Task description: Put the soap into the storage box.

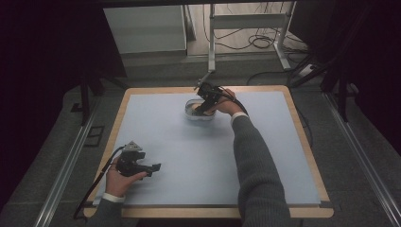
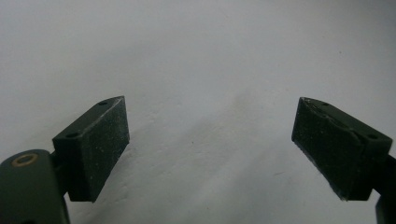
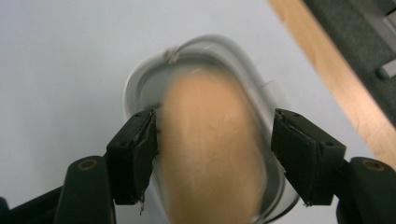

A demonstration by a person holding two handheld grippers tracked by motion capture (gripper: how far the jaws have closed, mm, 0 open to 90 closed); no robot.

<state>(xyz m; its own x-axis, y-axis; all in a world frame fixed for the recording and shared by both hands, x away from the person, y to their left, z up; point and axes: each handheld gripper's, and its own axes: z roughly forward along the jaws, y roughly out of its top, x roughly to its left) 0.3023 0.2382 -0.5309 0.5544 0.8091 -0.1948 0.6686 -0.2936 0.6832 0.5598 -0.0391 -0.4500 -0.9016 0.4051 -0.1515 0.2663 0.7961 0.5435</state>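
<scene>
A white oval container (image 3: 140,79) stands on the light blue mat near the table's far edge, and a tan oblong object (image 3: 210,154), blurred, lies in it. My right gripper (image 3: 215,123) is open around that object, its left jaw close against the object's side and its right jaw a little apart. In the high view the right gripper (image 1: 202,109) points down into the container (image 1: 191,113). My left gripper (image 1: 155,168) rests low over the mat at the front left. Its jaws are wide open with nothing between them (image 2: 210,107).
The blue mat (image 1: 189,156) covers the table, with a wooden border (image 1: 302,137) around it. The table's edge (image 3: 327,70) runs close by the container on the far side. A metal stand (image 1: 211,47) and cables sit on the floor beyond the table.
</scene>
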